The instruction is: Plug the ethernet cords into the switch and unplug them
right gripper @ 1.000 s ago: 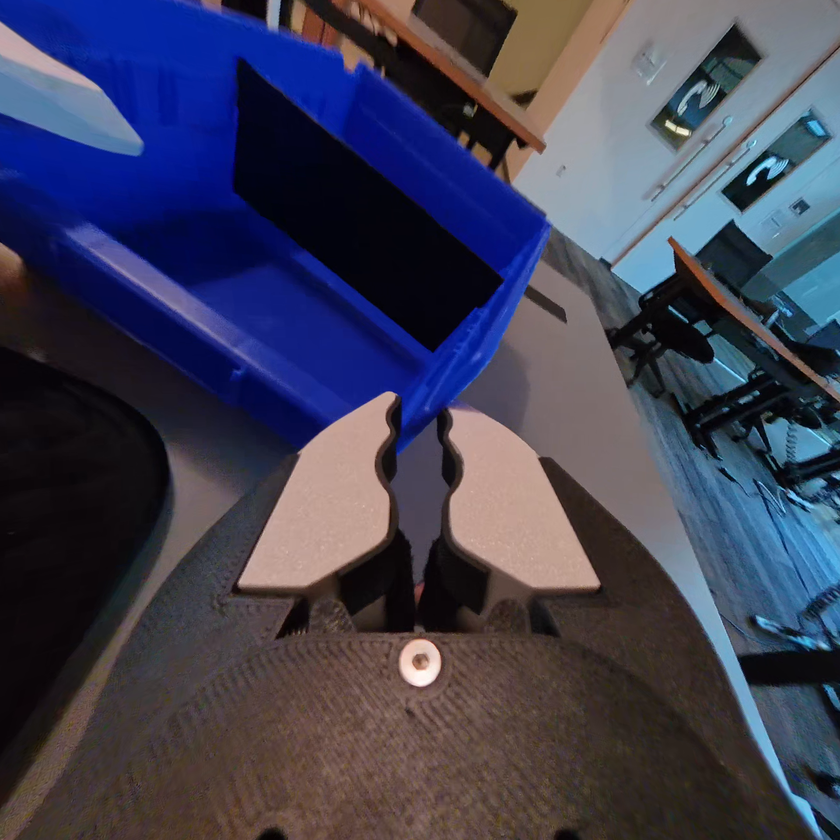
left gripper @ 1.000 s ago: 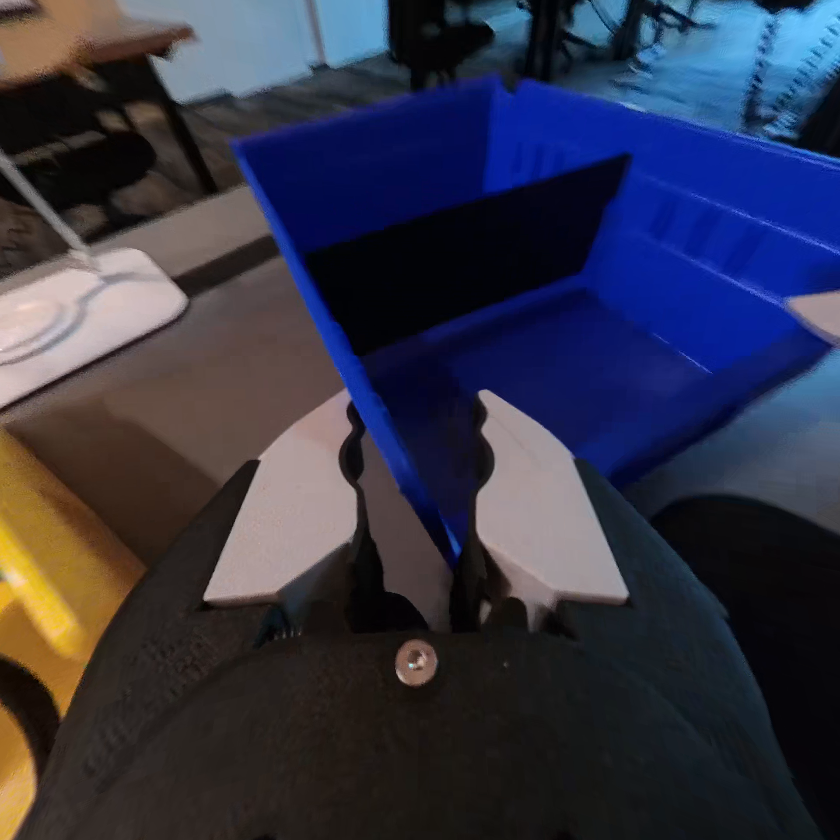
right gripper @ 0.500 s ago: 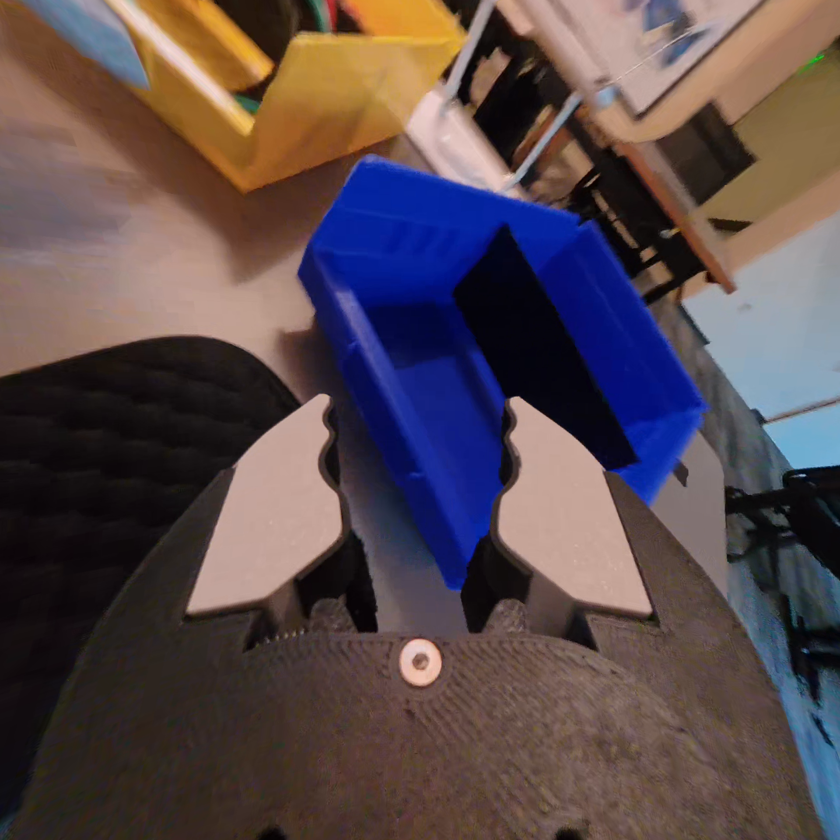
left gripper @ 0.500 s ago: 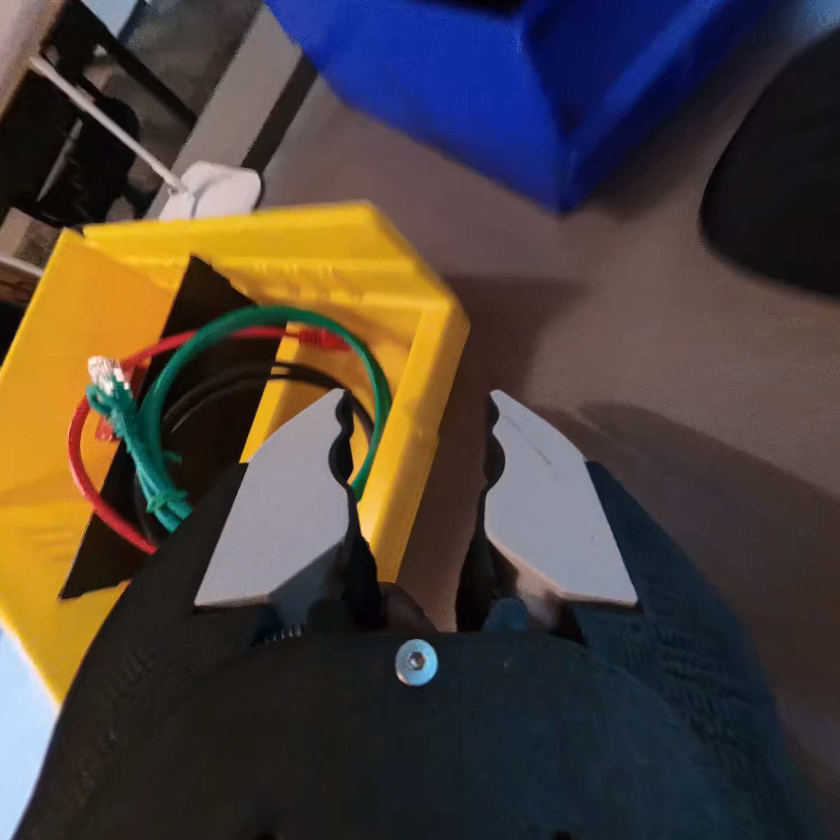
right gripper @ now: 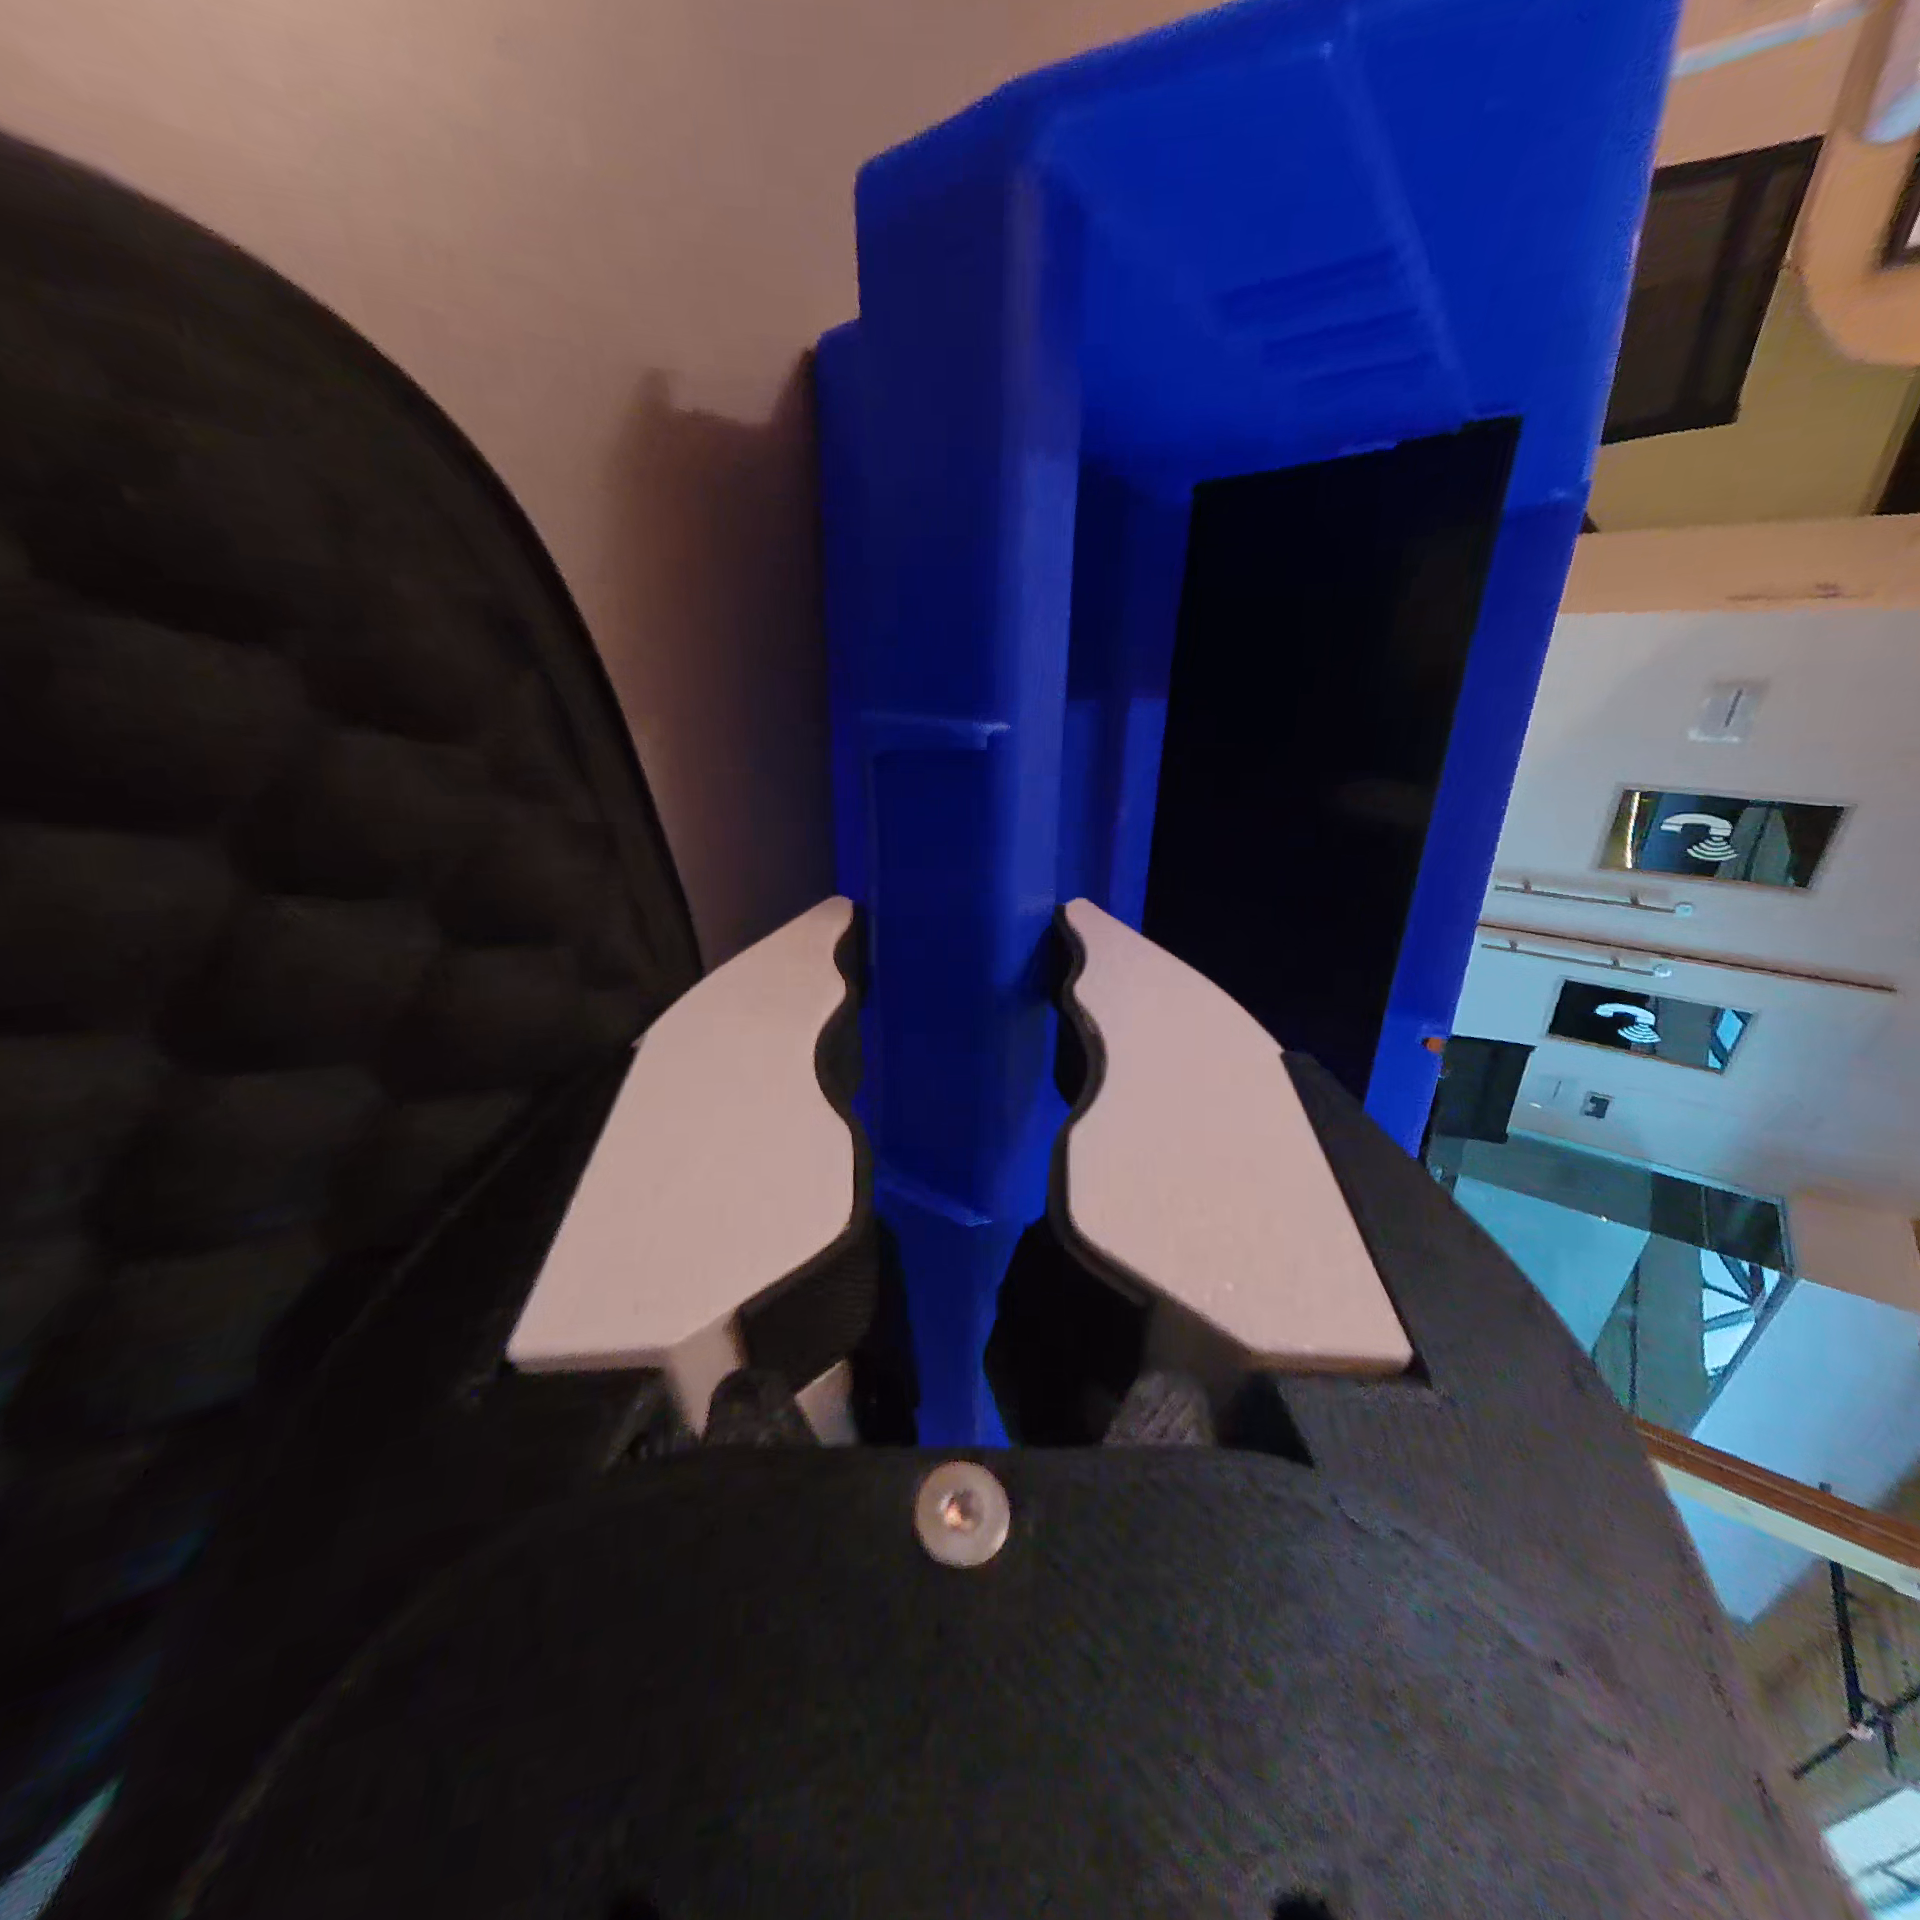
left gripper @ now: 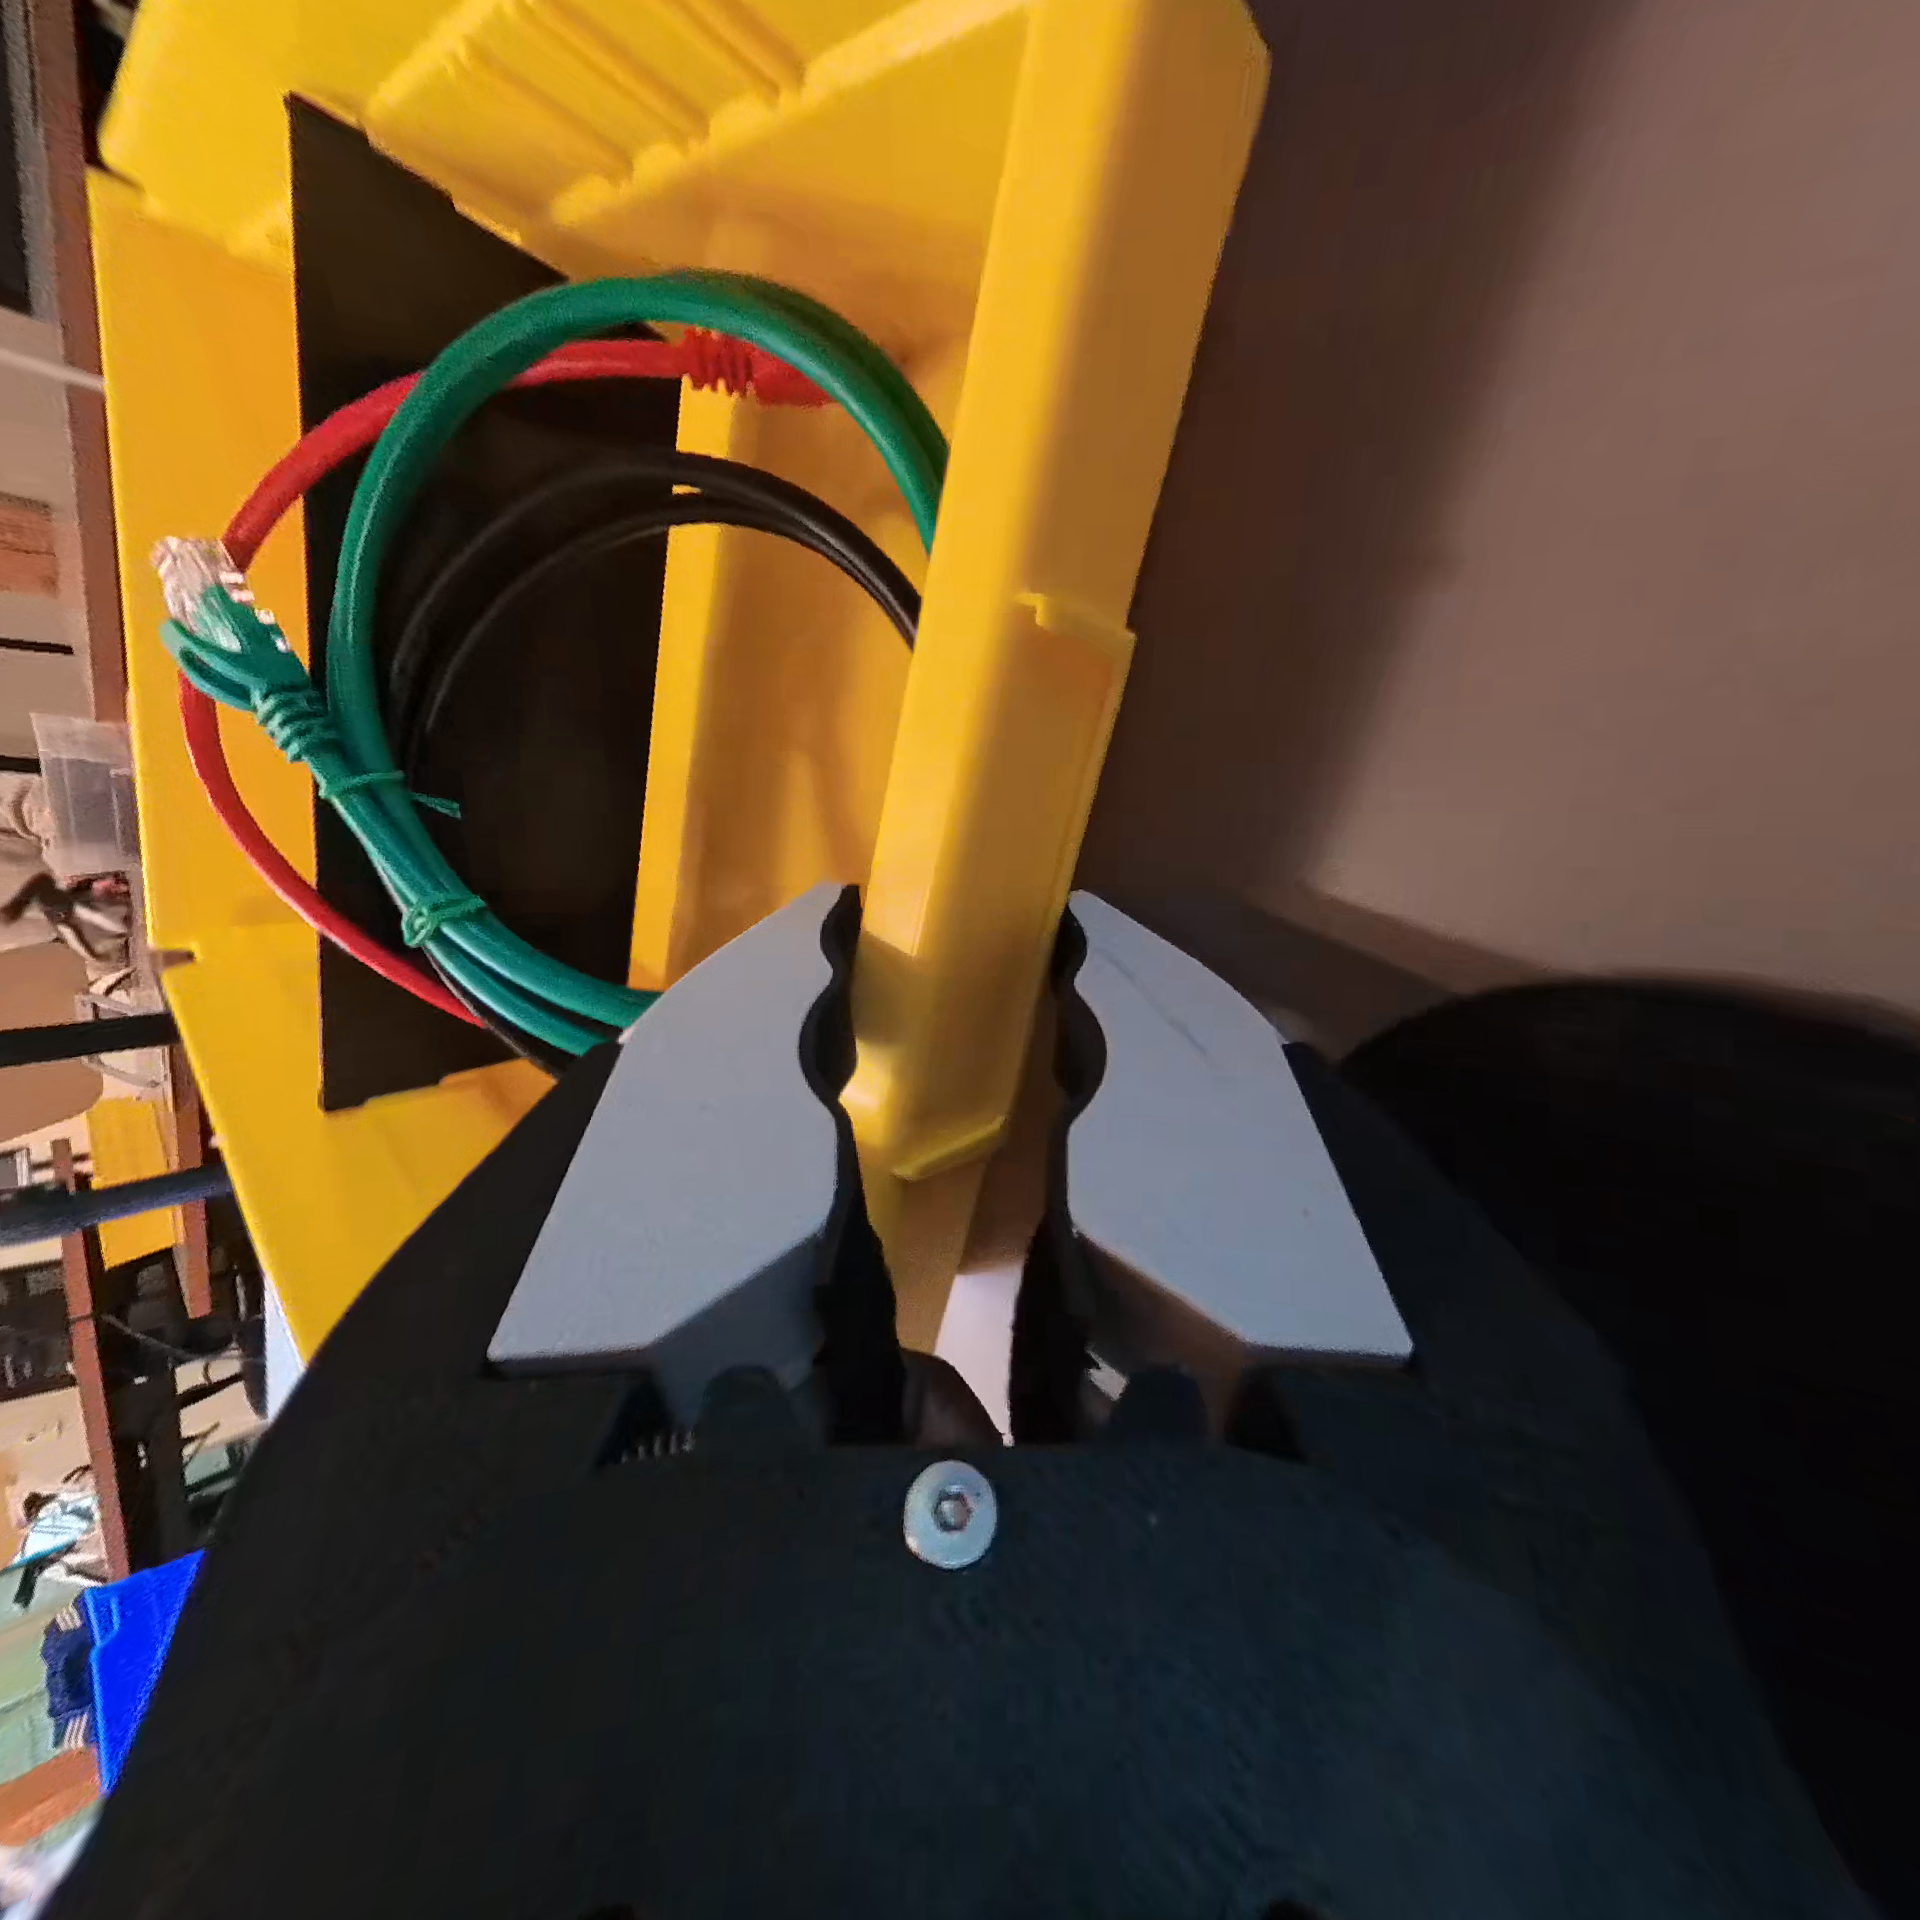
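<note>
My left gripper [left gripper: 956,925] is shut on the front rim of a yellow bin [left gripper: 1060,520]; both pads press on the rim. Inside the bin lie a coiled green ethernet cord [left gripper: 348,623], a red cord [left gripper: 748,374] and a black cord [left gripper: 790,499], against a black divider. My right gripper [right gripper: 956,925] is shut on the front rim of a blue bin [right gripper: 1247,260], with the rim filling the space between the pads. The blue bin holds only a black divider [right gripper: 1330,727]. No switch is in view.
A black padded mat [right gripper: 260,831] lies on the grey table beside the blue bin; it also shows in the left wrist view [left gripper: 1662,1247]. A corner of the blue bin shows in the left wrist view [left gripper: 114,1662]. Office furniture stands beyond the table. Some 30 cm of space lies between my two pairs of fingers.
My left gripper left the blue bin's side wall, swung to the yellow bin and closed on its rim. My right gripper opened wide, then closed on the blue bin's front rim.
</note>
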A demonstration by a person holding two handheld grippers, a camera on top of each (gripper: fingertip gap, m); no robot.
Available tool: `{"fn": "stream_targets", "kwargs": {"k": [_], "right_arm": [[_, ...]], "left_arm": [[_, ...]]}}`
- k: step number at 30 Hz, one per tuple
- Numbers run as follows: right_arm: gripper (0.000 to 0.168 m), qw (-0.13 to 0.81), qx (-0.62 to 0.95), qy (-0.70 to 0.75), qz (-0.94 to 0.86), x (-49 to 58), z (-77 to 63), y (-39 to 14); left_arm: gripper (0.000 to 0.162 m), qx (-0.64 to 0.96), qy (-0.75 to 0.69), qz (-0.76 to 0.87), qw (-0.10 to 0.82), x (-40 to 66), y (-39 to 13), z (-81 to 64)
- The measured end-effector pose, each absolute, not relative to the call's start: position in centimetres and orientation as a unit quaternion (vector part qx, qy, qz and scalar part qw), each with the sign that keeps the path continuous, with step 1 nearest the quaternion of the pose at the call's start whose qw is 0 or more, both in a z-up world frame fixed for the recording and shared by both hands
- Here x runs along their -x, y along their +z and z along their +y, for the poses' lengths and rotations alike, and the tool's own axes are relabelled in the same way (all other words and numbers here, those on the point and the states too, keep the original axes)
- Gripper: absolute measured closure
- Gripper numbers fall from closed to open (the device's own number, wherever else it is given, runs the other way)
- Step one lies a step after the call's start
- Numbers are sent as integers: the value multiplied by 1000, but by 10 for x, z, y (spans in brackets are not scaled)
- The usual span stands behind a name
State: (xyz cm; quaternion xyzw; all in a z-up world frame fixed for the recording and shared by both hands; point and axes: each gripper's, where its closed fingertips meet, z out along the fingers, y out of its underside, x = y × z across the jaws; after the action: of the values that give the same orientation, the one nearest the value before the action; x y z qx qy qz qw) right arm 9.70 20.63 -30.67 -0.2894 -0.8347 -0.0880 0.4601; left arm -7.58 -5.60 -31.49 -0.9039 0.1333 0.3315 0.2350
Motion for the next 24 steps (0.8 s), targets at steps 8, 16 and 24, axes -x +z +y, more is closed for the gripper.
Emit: {"fn": "stream_targets", "kwargs": {"k": [8, 16, 24], "right_arm": [[134, 444, 314, -130, -829, -126, 242, -307], [132, 447, 332, -150, -817, -159, 277, -306], [132, 442, 349, -161, -811, -183, 285, -305]], "left_arm": [[126, 907, 351, 109, 204, 102, -314, -122], [126, 909, 377, 75, 161, 122, -313, -205], [127, 912, 388, 53, 119, 124, -312, -283]]}}
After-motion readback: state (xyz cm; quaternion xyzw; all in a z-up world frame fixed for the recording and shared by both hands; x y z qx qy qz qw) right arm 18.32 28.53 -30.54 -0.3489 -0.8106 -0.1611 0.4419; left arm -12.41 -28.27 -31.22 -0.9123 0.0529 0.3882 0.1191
